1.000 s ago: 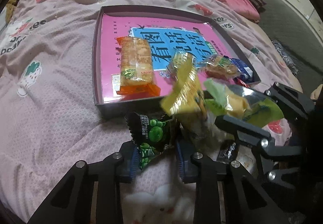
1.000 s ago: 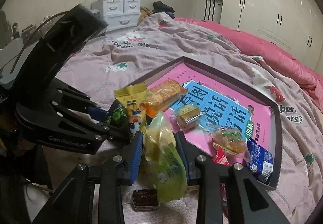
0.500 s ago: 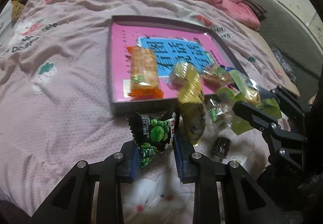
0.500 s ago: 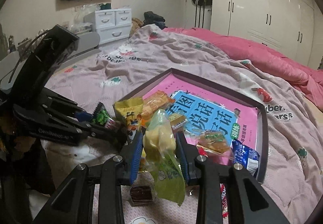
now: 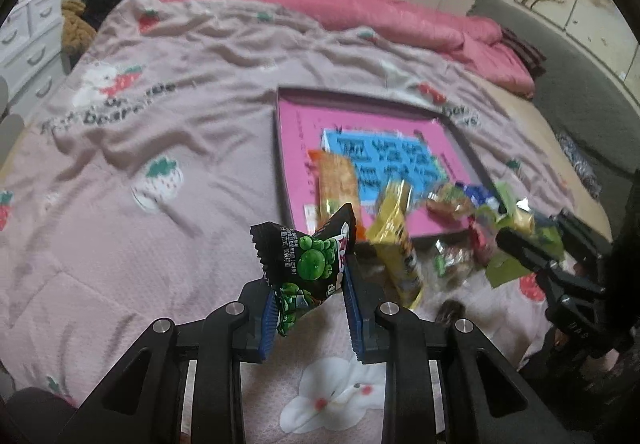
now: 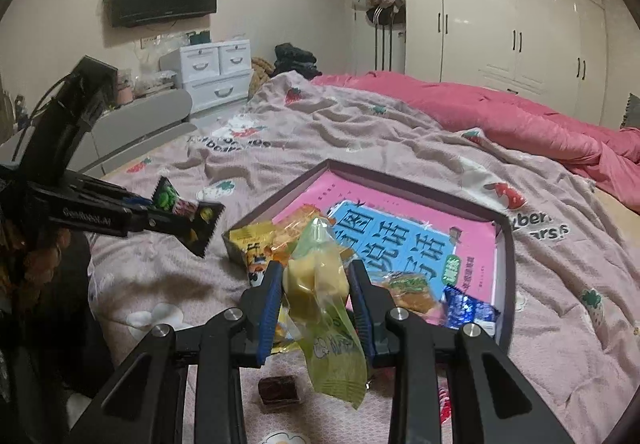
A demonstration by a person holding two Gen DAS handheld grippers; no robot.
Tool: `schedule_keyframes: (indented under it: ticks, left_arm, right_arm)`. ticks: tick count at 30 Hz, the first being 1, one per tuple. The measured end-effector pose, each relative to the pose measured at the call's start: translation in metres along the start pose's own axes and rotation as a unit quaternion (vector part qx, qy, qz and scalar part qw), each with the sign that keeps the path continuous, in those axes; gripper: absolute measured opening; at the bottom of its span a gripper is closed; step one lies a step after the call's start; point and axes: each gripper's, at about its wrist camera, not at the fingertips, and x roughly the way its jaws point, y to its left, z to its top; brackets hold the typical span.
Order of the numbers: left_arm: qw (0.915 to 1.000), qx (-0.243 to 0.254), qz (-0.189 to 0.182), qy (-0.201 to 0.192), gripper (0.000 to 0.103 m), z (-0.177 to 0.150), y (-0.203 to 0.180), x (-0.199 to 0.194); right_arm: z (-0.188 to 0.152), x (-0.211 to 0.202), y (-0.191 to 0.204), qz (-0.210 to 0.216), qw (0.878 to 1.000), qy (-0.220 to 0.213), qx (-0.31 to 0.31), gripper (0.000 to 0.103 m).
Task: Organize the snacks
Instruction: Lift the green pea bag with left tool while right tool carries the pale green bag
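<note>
Left gripper (image 5: 308, 308) pinches the black green-pea packet (image 5: 308, 256), right gripper (image 6: 316, 308) clamps the pale green snack bag (image 6: 324, 308), both held clear of the bedspread (image 5: 160, 172), likely bound for the pink-lined tray (image 6: 505, 256) just beyond, where the other snacks lie.

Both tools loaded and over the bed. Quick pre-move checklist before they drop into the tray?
1. Left tool gripping the black packet: ok, pads pinch it.
2. Right tool gripping the green packet: ok, though most of it dangles below the pads.
3. Free space in the tray: ok, the pink far end is bare.
4. Tools apart from each other: ok, clear gap in the right wrist view.
5. Loose snacks outside the tray: not ok, brown candy and the yellow packet lie on the blanket.
</note>
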Motion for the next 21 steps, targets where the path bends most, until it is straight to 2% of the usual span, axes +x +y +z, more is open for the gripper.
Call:
schedule_keyframes:
  ticks: [8,21]
  left_arm:
    - [0.9988,0.018,-0.009,-0.045,0.030,0.016,-0.019,-0.023]
    - [0.9969,0.034,-0.030,-0.064,0.030,0.038,-0.057,-0.016]
  right_arm:
    - [0.007,-0.012,-0.010,-0.006,0.999,-0.027,0.017,0.034]
    - [0.013,-0.029,-0.042,-0.032,0.996,-0.059,0.061,0.034]
